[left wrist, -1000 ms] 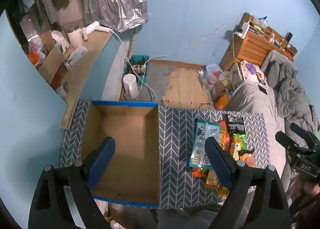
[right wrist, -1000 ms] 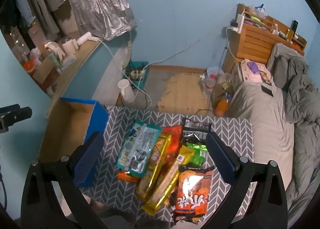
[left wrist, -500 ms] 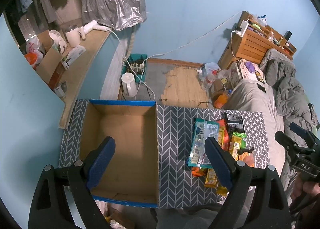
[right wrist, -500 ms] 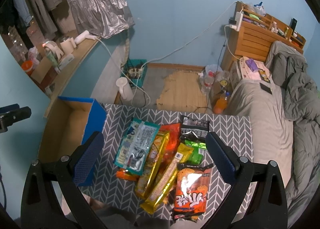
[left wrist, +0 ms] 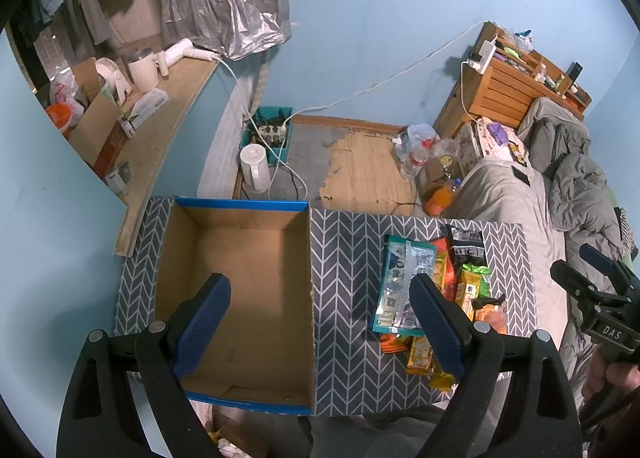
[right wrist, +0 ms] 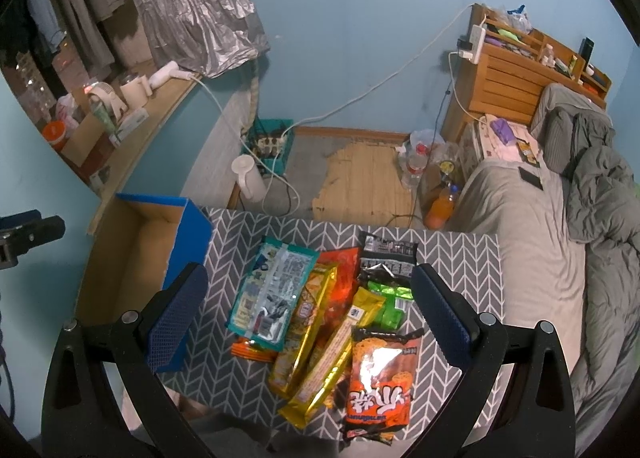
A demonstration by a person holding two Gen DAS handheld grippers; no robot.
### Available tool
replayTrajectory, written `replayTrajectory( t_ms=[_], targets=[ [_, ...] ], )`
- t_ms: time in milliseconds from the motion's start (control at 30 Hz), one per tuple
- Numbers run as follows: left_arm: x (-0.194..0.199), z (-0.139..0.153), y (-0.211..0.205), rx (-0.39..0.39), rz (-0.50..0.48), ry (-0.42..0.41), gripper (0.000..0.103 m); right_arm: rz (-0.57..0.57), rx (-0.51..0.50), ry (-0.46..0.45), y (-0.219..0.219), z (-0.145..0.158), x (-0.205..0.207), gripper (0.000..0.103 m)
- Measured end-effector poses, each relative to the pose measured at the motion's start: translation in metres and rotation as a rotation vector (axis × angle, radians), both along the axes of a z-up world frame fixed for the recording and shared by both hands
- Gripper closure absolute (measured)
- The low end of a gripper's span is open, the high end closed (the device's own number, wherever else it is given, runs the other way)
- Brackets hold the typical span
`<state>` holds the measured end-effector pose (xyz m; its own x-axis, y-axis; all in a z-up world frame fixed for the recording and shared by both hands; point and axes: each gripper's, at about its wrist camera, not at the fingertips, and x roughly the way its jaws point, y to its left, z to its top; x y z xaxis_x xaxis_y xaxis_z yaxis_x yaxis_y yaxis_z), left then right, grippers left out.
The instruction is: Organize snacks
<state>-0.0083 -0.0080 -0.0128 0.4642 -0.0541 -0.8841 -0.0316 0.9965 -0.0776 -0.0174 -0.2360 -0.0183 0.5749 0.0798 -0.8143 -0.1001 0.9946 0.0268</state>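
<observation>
Hovering my right gripper (right wrist: 308, 314), jaws wide, empty | snack pile (right wrist: 320, 310) at frame centre, box (right wrist: 136, 258) centre-left | left gripper (left wrist: 320, 322) likewise spread over box | packets look light, crinkly, slippery: pinch orange bag (right wrist: 380, 382) by its edge

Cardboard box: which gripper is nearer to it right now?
Left. The left gripper hangs open above the cardboard box. The right gripper is open over the snack pile, off to the box's side.

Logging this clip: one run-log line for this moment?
left gripper: open, above cardboard box | right gripper: open, above snack packets | box: empty
</observation>
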Motion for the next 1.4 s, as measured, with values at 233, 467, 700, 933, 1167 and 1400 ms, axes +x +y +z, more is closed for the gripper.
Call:
replayTrajectory(
  t_ms=[233, 467, 700, 933, 1167, 1400],
  targets=[
    [0.0038, 0.0022, -0.0005, -0.007, -0.008, 0.007, 0.011, -0.002, -0.001, 0.002, -0.0029, 0.0002, -0.0003, 0.003],
    [0.0058, 0.0038, -0.0003, -0.013, -0.017, 0.015, 0.011, -0.001, 0.000, 0.001, -0.0029, 0.0000, -0.0006, 0.003],
    [0.0052, 0.0040, -0.0010, -0.016, -0.018, 0.017, 0.011, -0.001, -0.001, 0.002, -0.0028, 0.0003, -0.0004, 0.003],
    [0.0049, 0.0044, -0.0018, -0.017, -0.020, 0.016, 0.011, -0.001, 0.000, 0.004, -0.0024, 0.0006, 0.0002, 0.003],
    [0.0050, 0.0057, -0.0047, -0.019, -0.027, 0.019, 0.011, -0.007, 0.000, 0.007, -0.0064, 0.0002, -0.0020, 0.003],
    [0.0074, 0.0060, -0.0051, -0.020, -0.036, 0.025, 0.011, -0.019, -0.002, 0.017, -0.0089, -0.0026, -0.0058, 0.003]
  ],
)
